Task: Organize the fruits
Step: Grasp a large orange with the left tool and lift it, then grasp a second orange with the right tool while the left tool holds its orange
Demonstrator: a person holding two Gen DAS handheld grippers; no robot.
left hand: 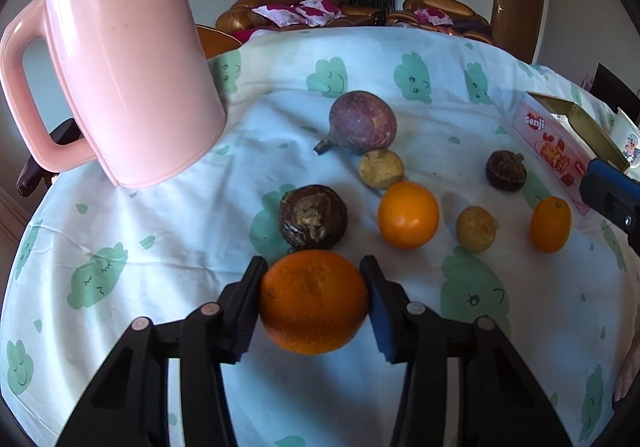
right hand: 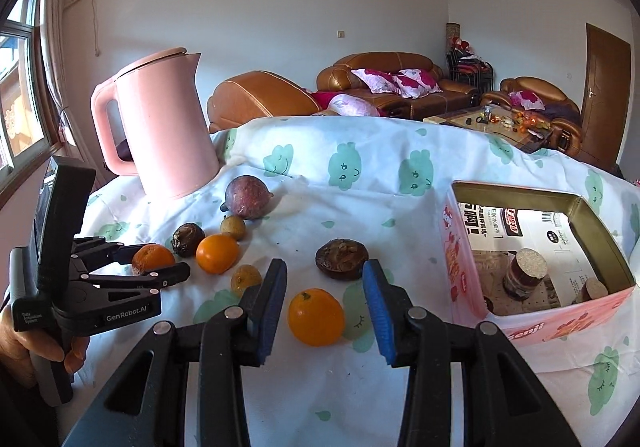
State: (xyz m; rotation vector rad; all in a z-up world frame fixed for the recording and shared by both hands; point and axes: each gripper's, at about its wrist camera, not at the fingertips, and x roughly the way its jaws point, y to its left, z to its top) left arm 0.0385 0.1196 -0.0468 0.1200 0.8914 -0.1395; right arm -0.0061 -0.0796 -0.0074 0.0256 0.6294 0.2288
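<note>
My left gripper (left hand: pixel 314 295) is shut on a large orange (left hand: pixel 314 303), low over the cloth; the same orange shows in the right wrist view (right hand: pixel 154 257). My right gripper (right hand: pixel 325 289) is open, its jaws on either side of a small orange (right hand: pixel 316 317) that lies on the cloth. Other fruit lies between: a purple passion fruit (right hand: pixel 248 197), two dark mangosteens (right hand: pixel 188 239) (right hand: pixel 341 259), another orange (right hand: pixel 217 253), and two small yellowish fruits (right hand: pixel 233 227) (right hand: pixel 245 279).
A pink kettle (right hand: pixel 168 135) stands at the back left. An open pink tin box (right hand: pixel 592 311) with a jar inside stands at the right. The table is covered by a white cloth with green prints (right hand: pixel 360 175). Sofas stand behind.
</note>
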